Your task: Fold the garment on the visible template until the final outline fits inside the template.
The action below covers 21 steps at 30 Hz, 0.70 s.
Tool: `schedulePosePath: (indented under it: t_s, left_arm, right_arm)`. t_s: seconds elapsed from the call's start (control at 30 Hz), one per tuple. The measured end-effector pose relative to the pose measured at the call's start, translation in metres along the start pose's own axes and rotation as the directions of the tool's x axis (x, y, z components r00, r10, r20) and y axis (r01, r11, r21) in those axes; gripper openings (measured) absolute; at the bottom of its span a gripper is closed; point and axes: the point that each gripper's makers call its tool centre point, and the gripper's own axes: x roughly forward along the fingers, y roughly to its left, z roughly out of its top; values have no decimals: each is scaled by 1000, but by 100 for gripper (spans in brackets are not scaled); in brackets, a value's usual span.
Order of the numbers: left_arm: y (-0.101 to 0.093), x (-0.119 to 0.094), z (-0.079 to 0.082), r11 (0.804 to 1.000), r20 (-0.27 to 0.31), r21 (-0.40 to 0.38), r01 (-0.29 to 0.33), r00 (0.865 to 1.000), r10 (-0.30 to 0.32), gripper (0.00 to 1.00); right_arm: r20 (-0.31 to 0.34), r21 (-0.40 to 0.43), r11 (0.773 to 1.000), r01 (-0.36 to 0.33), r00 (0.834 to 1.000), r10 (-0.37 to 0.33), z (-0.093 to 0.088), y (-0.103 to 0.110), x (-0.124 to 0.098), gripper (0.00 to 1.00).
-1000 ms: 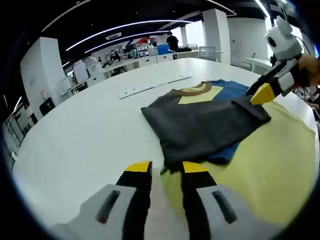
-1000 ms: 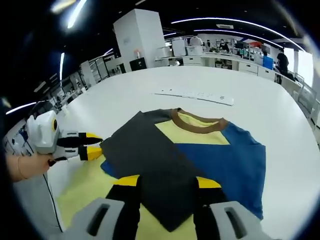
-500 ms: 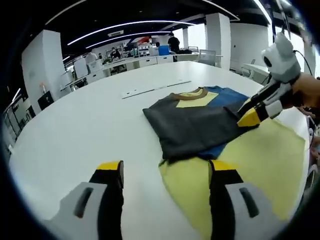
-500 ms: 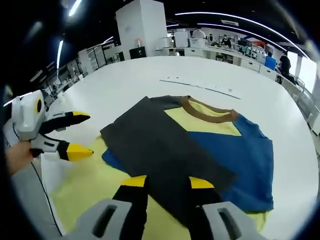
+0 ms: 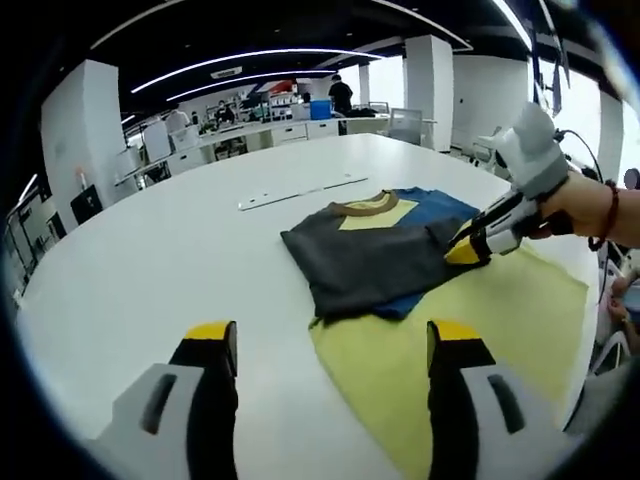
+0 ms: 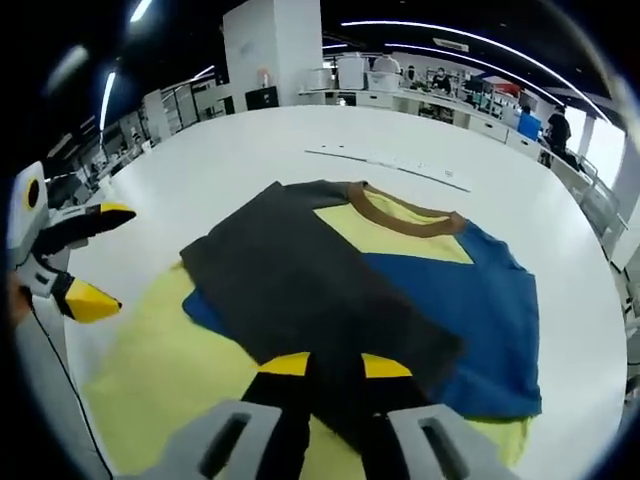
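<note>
Setting: a wide white surface (image 5: 150, 260) in a large open-plan room with strip lights overhead; people stand at benches far at the back.
Garment: a T-shirt (image 6: 400, 280) lies flat near the surface's edge, partly folded. A dark grey panel (image 5: 360, 262) is laid across its blue (image 6: 470, 310) and yellow front, and a brown collar (image 6: 405, 208) shows at the far end.
Template: a pale yellow sheet (image 5: 480, 330) lies on the surface beneath the T-shirt, spreading out past the shirt's near edge in both views.
Left hand-held gripper: in the left gripper view its two yellow-tipped jaws (image 5: 325, 345) stand wide apart, holding nothing, above the surface and the near corner of the yellow sheet, short of the shirt. In the right gripper view the same tool (image 6: 85, 255) appears at the left edge, jaws spread, just off the sheet's border.
Right hand-held gripper: in the right gripper view its jaws (image 6: 335, 365) are drawn close on the near edge of the dark grey panel, with the cloth passing between them. In the left gripper view it (image 5: 465, 245) comes in from the right, held by a hand with a bead bracelet, its yellow tips pinched at the shirt's right side.
Also on the surface: a long white strip (image 5: 300, 188) lies well beyond the collar.
</note>
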Motion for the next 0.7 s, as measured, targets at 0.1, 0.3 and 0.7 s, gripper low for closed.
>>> schedulePosePath:
  t_s: [0.1,0.3,0.7]
  left_arm:
    - [-2,-4,-2,1000,-7,6,7,1000,-7,75]
    - [-2,-11,2,1000,23,-20,13,1000,-13,75]
    - [-4,-21,3,1000,18,-2,11,1000,-11,74]
  right_arm:
    - [5,2,1000,0,1000,0,-1,-4,0,2]
    - [25,71,997,-38,999,37,-1,-8,0,0]
    - [86,150,986,-72,995,60,10,-22,-25,0]
